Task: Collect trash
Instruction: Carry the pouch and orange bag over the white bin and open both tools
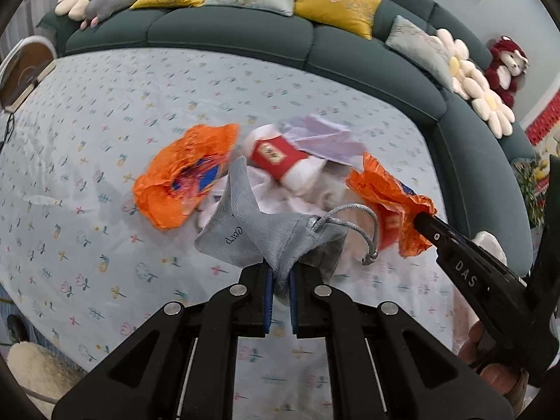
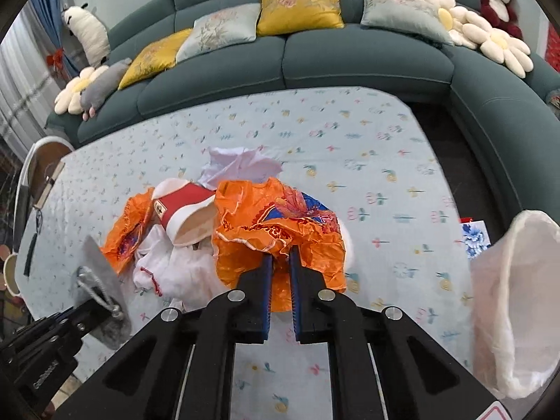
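The left gripper (image 1: 280,281) is clamped on the grey pouch (image 1: 266,238), lifted clear of the tablecloth (image 1: 105,105); the right gripper (image 2: 280,262) pinches an orange wrapper (image 2: 280,231). Both likely go into the white-lined bin (image 2: 518,301) at the table's right edge; remaining trash lies mid-table.

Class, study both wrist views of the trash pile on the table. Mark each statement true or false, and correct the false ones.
1. The left gripper grips a grey sock. True.
2. The right gripper is shut on an orange wrapper. True.
3. The red and white paper cup stands upright. False: it lies on its side.
4. The sofa is bare. False: cushions lie along it.
5. The tablecloth is plain. False: it has small flower prints.
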Demonstrator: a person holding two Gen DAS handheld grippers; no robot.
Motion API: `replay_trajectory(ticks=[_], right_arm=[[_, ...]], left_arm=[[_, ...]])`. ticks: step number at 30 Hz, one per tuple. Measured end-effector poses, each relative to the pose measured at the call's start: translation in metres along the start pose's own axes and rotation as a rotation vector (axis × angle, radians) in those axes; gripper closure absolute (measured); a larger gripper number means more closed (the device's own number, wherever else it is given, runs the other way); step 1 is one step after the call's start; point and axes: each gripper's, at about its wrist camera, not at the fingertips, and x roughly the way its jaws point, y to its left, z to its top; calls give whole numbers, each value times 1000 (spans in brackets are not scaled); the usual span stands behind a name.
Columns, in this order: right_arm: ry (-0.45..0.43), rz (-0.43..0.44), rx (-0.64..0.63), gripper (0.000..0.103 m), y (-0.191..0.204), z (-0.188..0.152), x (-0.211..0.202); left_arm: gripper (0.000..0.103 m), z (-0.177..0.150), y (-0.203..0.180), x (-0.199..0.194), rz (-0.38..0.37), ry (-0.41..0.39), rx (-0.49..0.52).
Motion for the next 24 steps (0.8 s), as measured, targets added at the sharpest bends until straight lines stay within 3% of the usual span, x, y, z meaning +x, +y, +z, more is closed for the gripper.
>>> replay_trajectory(ticks=[11, 24], right_arm=[[-95, -44, 94, 94, -65, -22, -75], [-160, -145, 214, 94, -162, -60, -135]], left_arm=[[96, -16, -75, -31, -89, -33, 128], [96, -49, -175, -40, -184, -11, 279]])
